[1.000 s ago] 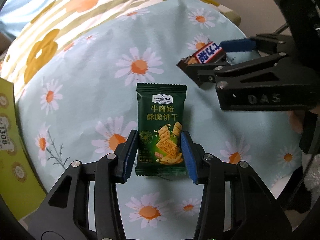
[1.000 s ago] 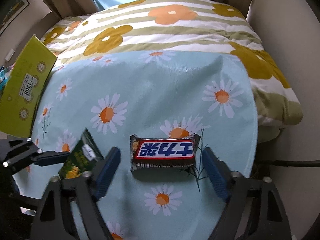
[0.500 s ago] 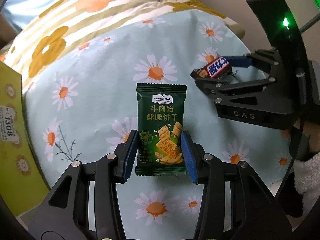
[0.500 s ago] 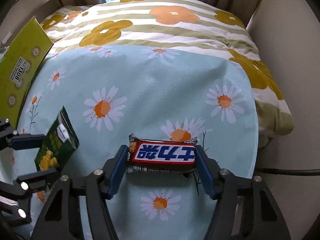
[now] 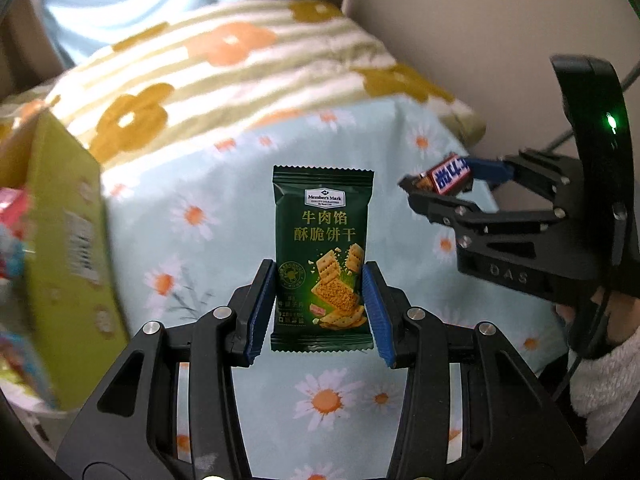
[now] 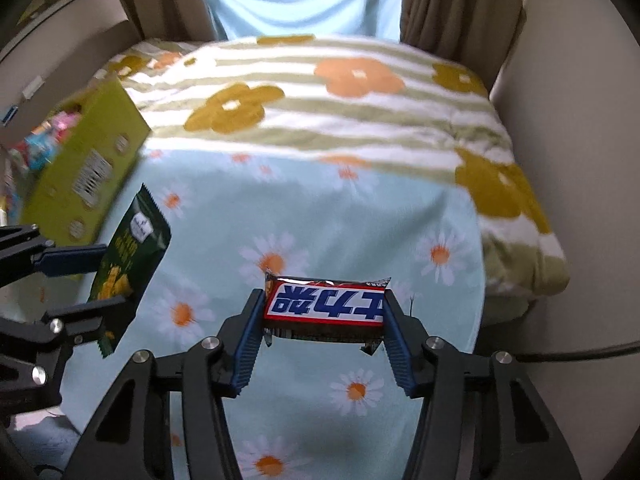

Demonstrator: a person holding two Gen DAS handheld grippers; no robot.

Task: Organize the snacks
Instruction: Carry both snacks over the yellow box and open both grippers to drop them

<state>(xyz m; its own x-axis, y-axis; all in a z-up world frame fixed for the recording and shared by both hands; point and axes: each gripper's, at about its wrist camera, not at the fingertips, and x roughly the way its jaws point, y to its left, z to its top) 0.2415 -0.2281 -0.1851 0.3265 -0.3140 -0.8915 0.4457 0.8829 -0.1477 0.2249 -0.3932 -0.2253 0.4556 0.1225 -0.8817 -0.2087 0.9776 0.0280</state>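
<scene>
A dark green biscuit packet (image 5: 323, 216) stands upright in my left gripper (image 5: 319, 280), whose blue pads are shut on its lower sides, clear of the daisy cloth (image 5: 224, 184). In the right wrist view a red, white and blue chocolate bar (image 6: 326, 300) lies crosswise in my right gripper (image 6: 324, 312). Its jaws are closing, with the pads pressing on both ends of the bar, which hangs above the cloth. The right wrist view also shows the left gripper (image 6: 100, 280) with the packet (image 6: 132, 248) at the left. In the left wrist view, the bar (image 5: 450, 174) shows at the right.
A yellow-green cardboard box (image 6: 88, 168) with colourful snacks (image 6: 40, 140) inside stands at the left edge of the cloth. Behind lies a striped flowered blanket (image 6: 320, 92), then curtains. A wall is at the right, with a black cable (image 6: 580, 350). A fleecy sleeve (image 5: 600, 376) is beside the right gripper.
Both grippers have risen, lifting the packet and the bar off the cloth. The right jaws closed from wide apart onto the bar's ends. The box has come further into view.
</scene>
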